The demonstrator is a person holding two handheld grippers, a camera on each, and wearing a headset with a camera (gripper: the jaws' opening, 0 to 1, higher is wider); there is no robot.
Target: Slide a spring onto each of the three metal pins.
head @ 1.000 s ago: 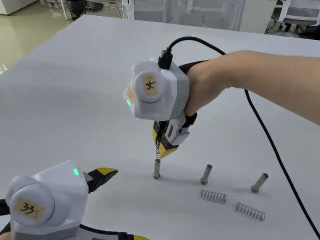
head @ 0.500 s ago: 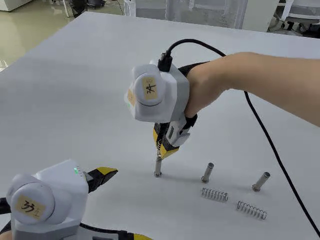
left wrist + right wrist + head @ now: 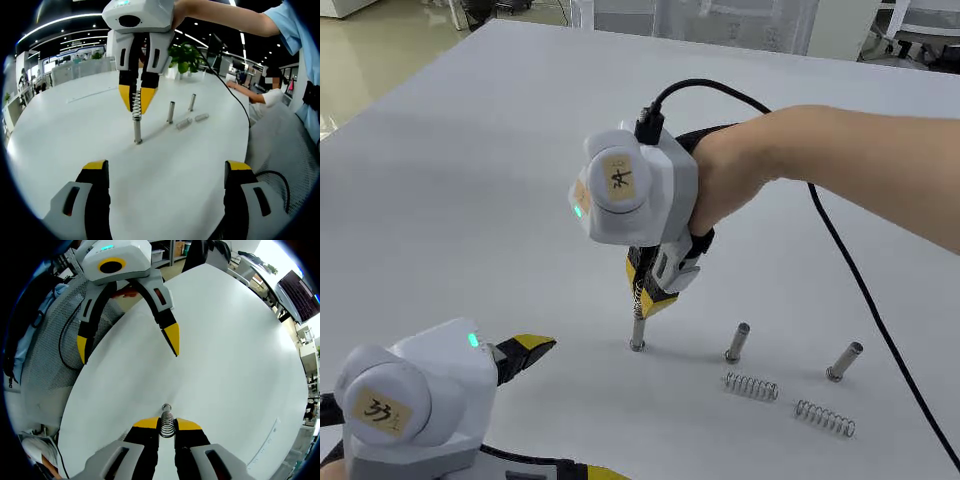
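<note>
1. White workbench (image 3: 460, 170) is recorded as the work surface, with office floor and furniture behind it. Three metal pins are stood upright on it in a row.
2. Step in hand, as judged: the first spring (image 3: 135, 102) is being threaded onto the first pin (image 3: 137, 131). No pin is seen to carry a spring yet.
3. On the right gripper (image 3: 137, 100) the jaws are closed narrowly on the first spring, which is held upright between the yellow tips. Its lower end is set at the pin top directly below the jaws. Whether it is already over the top cannot be told.
4. On the left gripper (image 3: 166, 167) the jaws are spread wide and nothing is held or touched. The first pin is seen ahead of them, well apart.
5. Beside the right jaws, the second pin (image 3: 738, 342) and the third pin (image 3: 845, 361) are noted bare. The nearer loose spring (image 3: 752, 386) and the farther loose spring (image 3: 824, 418) are laid flat just beside them.
6. Next move, as judged: the spring is to be held in line with the pin, lowered, then released. If tilted, the coil could be caught on the pin top.
</note>
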